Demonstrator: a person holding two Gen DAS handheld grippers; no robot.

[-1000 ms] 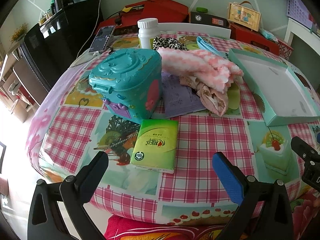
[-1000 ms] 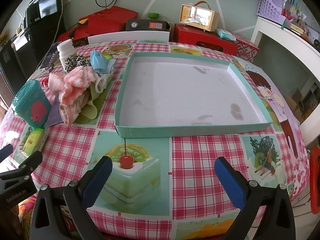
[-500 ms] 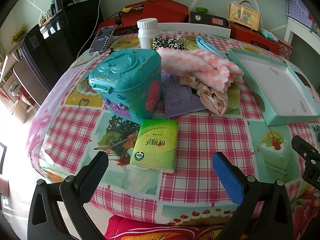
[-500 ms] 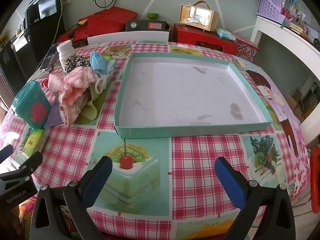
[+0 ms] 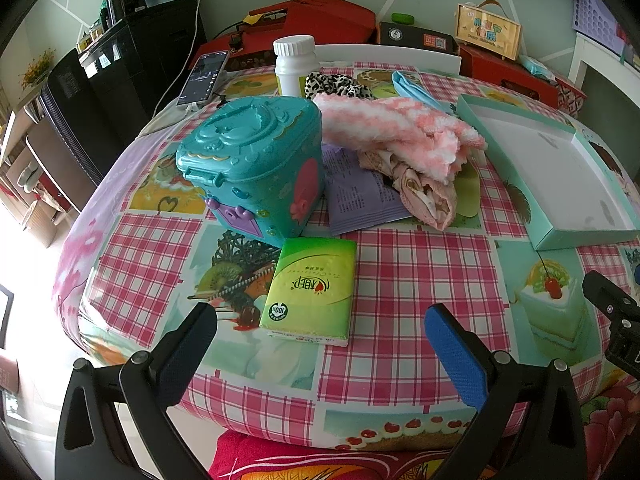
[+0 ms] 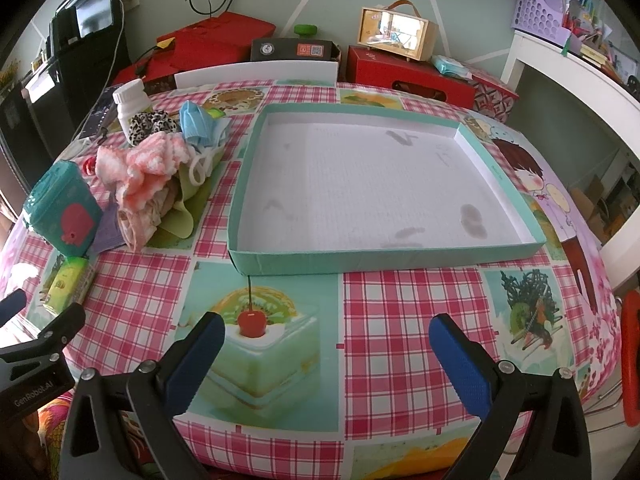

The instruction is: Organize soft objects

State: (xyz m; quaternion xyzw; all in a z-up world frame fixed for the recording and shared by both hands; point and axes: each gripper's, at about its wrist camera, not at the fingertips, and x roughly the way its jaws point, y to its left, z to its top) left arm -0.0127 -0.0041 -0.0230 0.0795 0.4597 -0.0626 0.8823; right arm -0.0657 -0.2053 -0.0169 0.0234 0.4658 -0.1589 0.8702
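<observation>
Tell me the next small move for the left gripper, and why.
Probably ease the left gripper forward and down over the green tissue pack. Its jaws are open and empty, the pack lies flat directly ahead between them, and the teal tray holds nothing yet.

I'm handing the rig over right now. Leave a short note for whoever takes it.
Left tongs: open, empty, hovering near the green tissue pack.
Right tongs: open, empty, in front of the teal tray.
Soft things, namely the pink fluffy cloth, leopard scrunchie and blue mask, are piled left of the tray beside the teal toy case.
Done: nothing; the tray is empty.
Left: everything.
</observation>
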